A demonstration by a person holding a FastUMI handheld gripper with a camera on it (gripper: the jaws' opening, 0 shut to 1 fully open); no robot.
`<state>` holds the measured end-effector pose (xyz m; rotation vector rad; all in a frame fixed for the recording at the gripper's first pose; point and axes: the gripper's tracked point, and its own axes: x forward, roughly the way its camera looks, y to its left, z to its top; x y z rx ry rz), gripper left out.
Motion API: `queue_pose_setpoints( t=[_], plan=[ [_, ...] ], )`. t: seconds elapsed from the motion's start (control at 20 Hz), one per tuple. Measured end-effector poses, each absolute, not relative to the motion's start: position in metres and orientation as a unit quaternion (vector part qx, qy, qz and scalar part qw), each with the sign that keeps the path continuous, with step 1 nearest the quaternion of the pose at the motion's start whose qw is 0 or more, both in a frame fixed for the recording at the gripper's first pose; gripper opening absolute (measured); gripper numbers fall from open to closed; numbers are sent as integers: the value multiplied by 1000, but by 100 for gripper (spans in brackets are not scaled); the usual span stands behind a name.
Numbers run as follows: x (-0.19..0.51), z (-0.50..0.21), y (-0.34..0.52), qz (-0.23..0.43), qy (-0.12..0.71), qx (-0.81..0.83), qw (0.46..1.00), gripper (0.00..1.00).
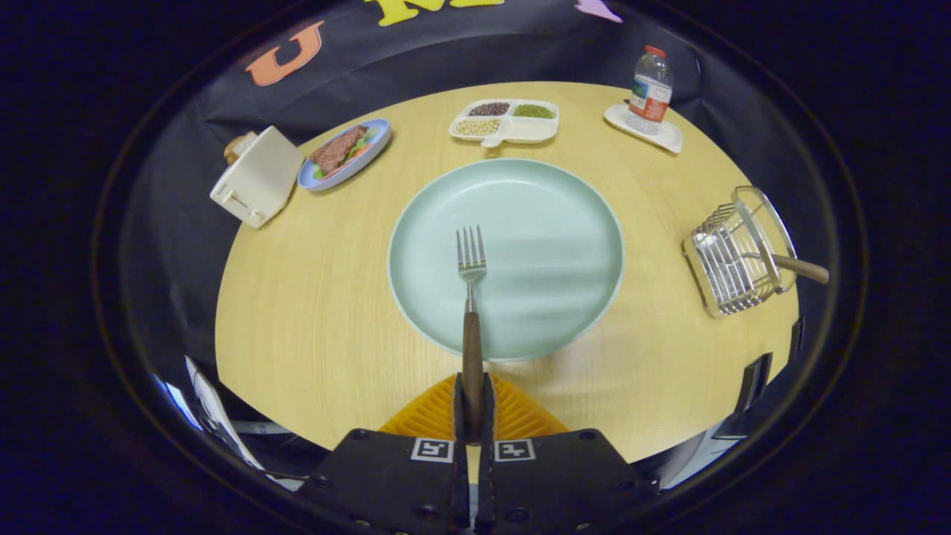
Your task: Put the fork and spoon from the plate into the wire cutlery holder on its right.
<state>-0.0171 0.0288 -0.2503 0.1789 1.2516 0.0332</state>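
My gripper (472,386) is shut on the brown wooden handle of the fork (471,297). The fork points straight ahead, its metal tines over the near left part of the pale green plate (565,223). Nothing else lies on the plate. To the right of the plate stands the wire cutlery holder (732,256), near the table's edge. A wooden handle (802,267) sticks out of it to the right; I cannot tell which utensil it belongs to.
Beyond the plate sit a white divided tray of beans (505,120) and a water bottle (651,88) on a white coaster. At the far left are a blue plate of food (344,154) and a white toaster (256,177). The round wooden table (312,319) ends close on the right.
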Motion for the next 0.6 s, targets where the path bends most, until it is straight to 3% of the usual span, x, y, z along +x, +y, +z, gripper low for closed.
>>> queue_pose_setpoints(
  t=[0.6],
  plan=[
    [-23, -141, -50, 43, 542, 129, 829, 5]
  ],
)
